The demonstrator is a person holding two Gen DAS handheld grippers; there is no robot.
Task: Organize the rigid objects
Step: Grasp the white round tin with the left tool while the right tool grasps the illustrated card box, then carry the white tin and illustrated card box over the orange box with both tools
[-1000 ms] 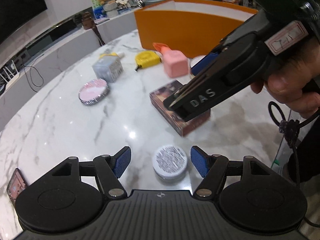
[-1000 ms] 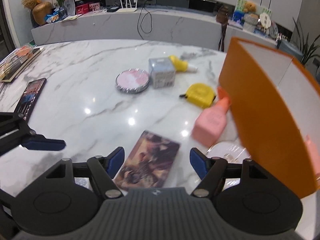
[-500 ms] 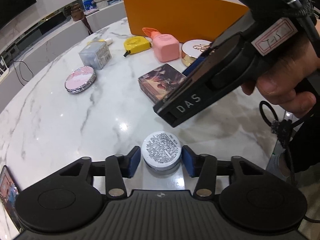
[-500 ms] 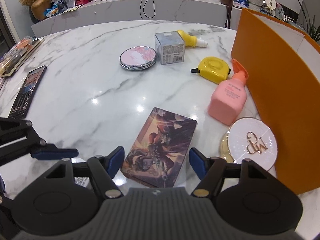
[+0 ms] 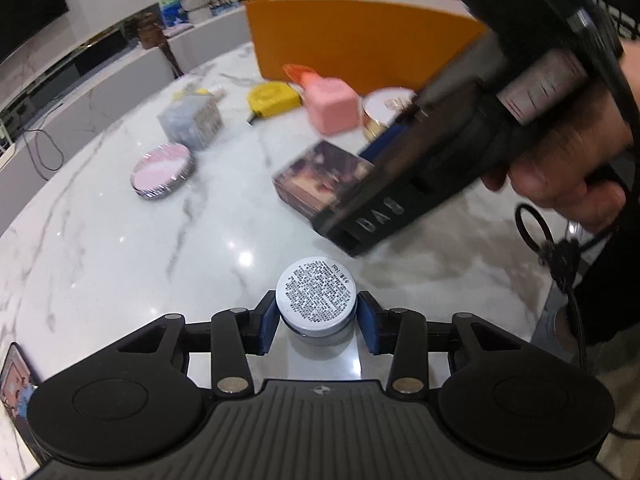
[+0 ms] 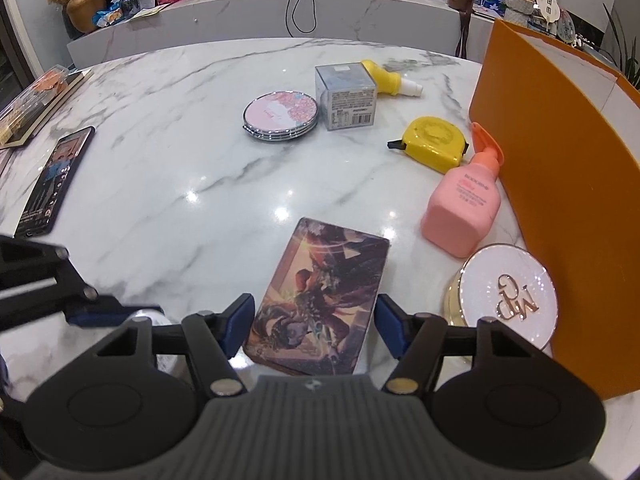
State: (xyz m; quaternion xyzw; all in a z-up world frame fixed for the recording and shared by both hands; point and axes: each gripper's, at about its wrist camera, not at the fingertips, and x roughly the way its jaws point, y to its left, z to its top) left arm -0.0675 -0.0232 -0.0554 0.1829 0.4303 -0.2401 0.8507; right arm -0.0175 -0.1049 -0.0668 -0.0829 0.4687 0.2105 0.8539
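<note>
My left gripper [image 5: 316,322] is shut on a small round white-lidded jar [image 5: 316,295] with printed text on top, held just above the marble table [image 5: 120,240]. My right gripper [image 6: 316,326] is open, its blue pads either side of the near end of a flat illustrated box [image 6: 320,296] lying on the table; a gap shows at each pad. The same box [image 5: 320,180] shows in the left wrist view, partly behind the right gripper's body. A tall orange box [image 6: 560,168] stands at the right.
On the table lie a pink pump bottle [image 6: 464,208], a white-and-gold compact [image 6: 508,296], a yellow tape measure [image 6: 434,142], a clear cube box [image 6: 346,96], a yellow bottle [image 6: 388,80], a round pink mirror [image 6: 280,116] and a phone [image 6: 56,180] at the left.
My left gripper closed from wide open onto the white-lidded jar and raised it slightly. My right gripper moved down and forward so its open pads straddle the illustrated box.
</note>
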